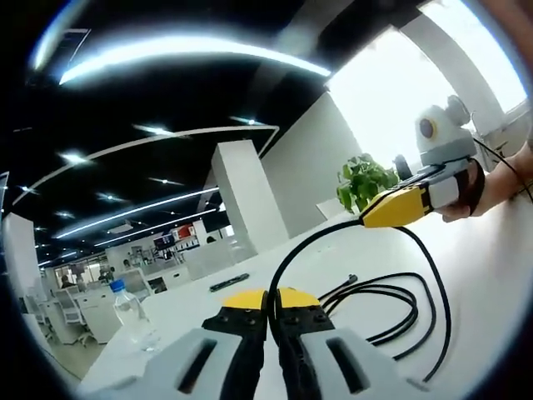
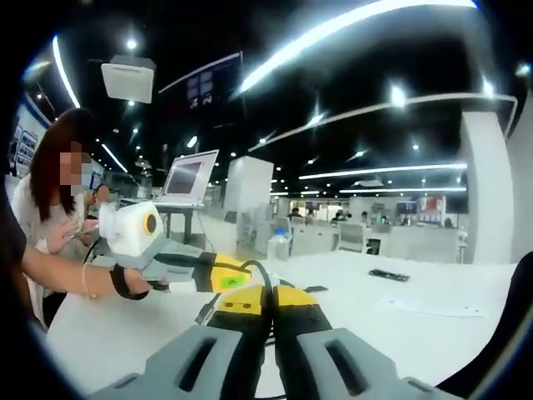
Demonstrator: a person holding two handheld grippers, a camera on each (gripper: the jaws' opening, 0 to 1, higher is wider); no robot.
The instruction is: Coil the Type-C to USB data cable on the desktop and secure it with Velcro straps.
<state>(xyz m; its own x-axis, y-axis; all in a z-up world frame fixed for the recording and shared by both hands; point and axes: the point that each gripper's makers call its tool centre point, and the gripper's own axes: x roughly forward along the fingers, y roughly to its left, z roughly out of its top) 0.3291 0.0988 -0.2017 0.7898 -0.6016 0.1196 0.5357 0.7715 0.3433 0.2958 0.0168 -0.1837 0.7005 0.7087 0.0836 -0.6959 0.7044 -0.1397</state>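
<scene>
A black data cable (image 1: 333,237) arcs above the white desktop (image 1: 491,275) between my two grippers. My left gripper (image 1: 268,300), with yellow-tipped jaws, is shut on one part of the cable. My right gripper (image 1: 367,221) reaches in from the right, held by a hand, and is shut on the cable farther along. The rest of the cable (image 1: 400,312) lies in loose loops on the desktop to the right. In the right gripper view, my right gripper (image 2: 270,298) pinches the cable (image 2: 258,268), and my left gripper (image 2: 240,280) nearly touches it from the left.
A water bottle (image 1: 133,312) stands near the desk's left edge, with a small black object (image 1: 229,283) behind the jaws. A potted plant (image 1: 365,179) sits at the far end. A person (image 2: 50,217) and a laptop (image 2: 190,177) are at the left, with paper (image 2: 433,307) on the desk.
</scene>
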